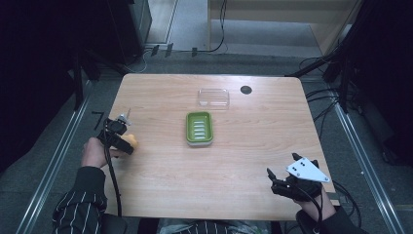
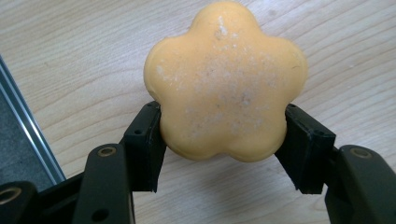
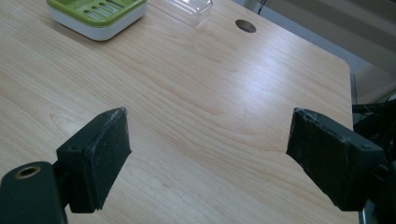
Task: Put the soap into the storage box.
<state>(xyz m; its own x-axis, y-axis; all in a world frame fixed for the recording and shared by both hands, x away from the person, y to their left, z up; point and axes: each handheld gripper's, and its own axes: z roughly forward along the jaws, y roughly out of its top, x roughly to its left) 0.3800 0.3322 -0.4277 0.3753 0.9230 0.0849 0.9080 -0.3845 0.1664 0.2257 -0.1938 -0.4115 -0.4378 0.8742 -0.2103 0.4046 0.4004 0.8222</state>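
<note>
While the green dish (image 1: 199, 127) sits mid-surface with the clear lid (image 1: 213, 97) just behind, the left tongs (image 2: 224, 154) clamp the soap (image 2: 226, 81) near the left edge; the right tongs (image 3: 208, 158) gape.

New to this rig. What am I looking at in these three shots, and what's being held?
No robot arm here: a person sits at a wooden table with a hand-held two-jaw gripper in each hand. The high view looks down from above the person's side. The other two come from cameras riding on the grippers, looking along their black jaws.

On the table are a green soap dish near the middle, a clear plastic lid behind it, and a round cable hole.

The left gripper is shut on an orange flower-shaped soap, gripped at its sides near the table's left edge. The right gripper is open with nothing between its jaws, at the table's near right corner.
</note>
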